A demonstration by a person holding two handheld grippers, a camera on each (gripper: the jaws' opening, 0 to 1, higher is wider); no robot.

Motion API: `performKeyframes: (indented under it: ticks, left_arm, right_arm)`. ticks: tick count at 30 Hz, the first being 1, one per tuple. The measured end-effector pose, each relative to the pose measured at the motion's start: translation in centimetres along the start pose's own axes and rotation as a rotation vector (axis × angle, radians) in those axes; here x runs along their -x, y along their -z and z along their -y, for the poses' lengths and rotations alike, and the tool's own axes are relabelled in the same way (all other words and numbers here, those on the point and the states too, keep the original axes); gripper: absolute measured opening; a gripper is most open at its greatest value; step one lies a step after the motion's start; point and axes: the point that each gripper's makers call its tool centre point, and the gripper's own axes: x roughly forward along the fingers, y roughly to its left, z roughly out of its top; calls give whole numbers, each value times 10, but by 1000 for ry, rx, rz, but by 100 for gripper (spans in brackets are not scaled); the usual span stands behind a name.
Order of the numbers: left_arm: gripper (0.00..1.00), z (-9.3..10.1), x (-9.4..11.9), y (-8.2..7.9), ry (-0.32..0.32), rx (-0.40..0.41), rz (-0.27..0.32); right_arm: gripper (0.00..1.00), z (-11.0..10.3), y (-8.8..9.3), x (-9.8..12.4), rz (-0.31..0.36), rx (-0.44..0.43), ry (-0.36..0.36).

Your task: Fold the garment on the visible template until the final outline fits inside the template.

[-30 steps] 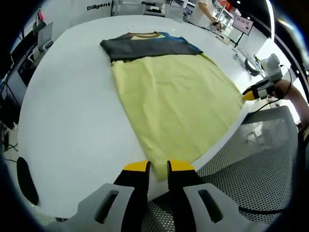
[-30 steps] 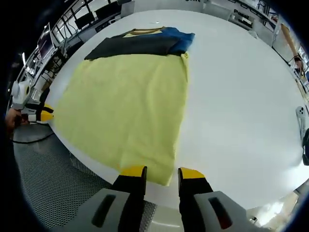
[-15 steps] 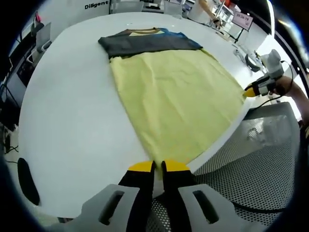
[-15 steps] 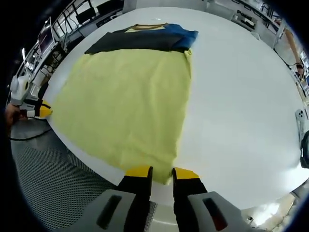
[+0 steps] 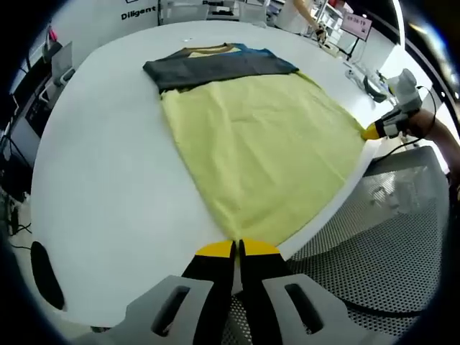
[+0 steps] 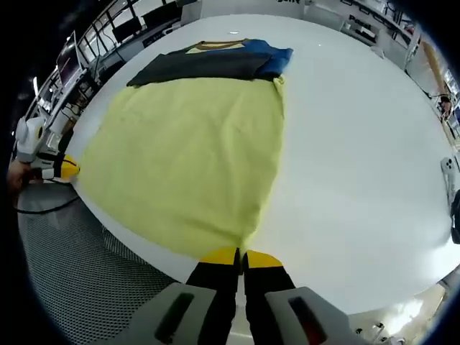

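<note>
1. Looking through the left gripper view: the left gripper (image 5: 236,249) has its jaws pinched on a near corner of the yellow garment (image 5: 262,144), ready to lift and fold.
2. Right gripper view: the right gripper (image 6: 239,256) jaws pinch the other near corner; the garment (image 6: 190,151) lies flat on the white table (image 6: 359,144).

White wall (image 5: 108,18) behind the desk (image 5: 108,180) carries dark lettering, "Diligent" readable in the left gripper view. A pink sign (image 5: 355,24) farther right has print too small to read. Right gripper view: lettering cut off, unreadable.
</note>
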Motion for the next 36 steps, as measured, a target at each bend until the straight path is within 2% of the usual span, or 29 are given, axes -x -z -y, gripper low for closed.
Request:
performKeyframes:
  ticks: [2, 5, 7, 9, 11, 13, 14, 16, 17, 18, 20, 23, 25, 26, 27, 28, 30, 32, 33, 36]
  left_arm:
    - [0, 2, 2, -5, 19, -6, 36]
    - [0, -1, 8, -11, 3, -8, 68]
    - [0, -3, 12, -15, -4, 18, 92]
    - [0, -5, 15, -23, -6, 84, 139]
    - [0, -7, 17, -25, -6, 97, 151]
    - [0, -10, 22, -33, -8, 123, 204]
    - [0, -10, 23, -33, -10, 130, 209]
    - [0, -19, 26, -39, -57, 92, 244]
    - [0, -21, 27, -40, -72, 74, 246]
    - [0, -21, 28, -40, -76, 81, 248]
    - [0, -22, 29, -44, -73, 110, 264]
    - [0, -25, 33, -52, -96, 94, 301]
    - [0, -28, 36, -61, -115, 103, 341]
    - [0, -33, 38, -64, -148, 119, 356]
    - [0, -33, 38, -64, -146, 112, 348]
    - [0, -35, 37, -66, -165, 74, 336]
    - [0, -37, 40, -76, -179, 56, 380]
    - [0, -40, 42, -83, -194, 60, 412]
    - [0, -44, 44, -90, -214, 35, 438]
    - [0, -44, 45, -97, -223, 27, 456]
  right_arm:
    - [0, 4, -2, 4, 37, -41, 23]
    - [0, 5, -5, 9, 67, -98, 21]
    - [0, 8, -7, 14, 83, -96, 33]
    - [0, 7, -10, 18, 102, -134, 21]
    - [0, 7, -11, 21, 111, -128, 25]
    - [0, 8, -17, 24, 142, -126, 34]
    - [0, 8, -21, 25, 165, -126, 33]
    - [0, 9, -37, 30, 259, -133, 16]
    - [0, 8, -39, 30, 274, -141, 8]
    - [0, 10, -48, 35, 324, -128, 6]
    - [0, 13, -56, 40, 345, -63, 38]
    - [0, 11, -64, 43, 364, -65, 41]
    - [0, 15, -70, 43, 379, -35, 73]
    - [0, 13, -73, 43, 390, -48, 58]
    - [0, 11, -78, 44, 418, -80, 40]
    - [0, 11, -79, 44, 422, -85, 38]
    - [0, 15, -84, 41, 440, -133, 40]
    - [0, 15, -86, 40, 449, -139, 38]
    - [0, 15, -91, 40, 471, -137, 43]
    - [0, 16, -102, 44, 517, -107, 78]
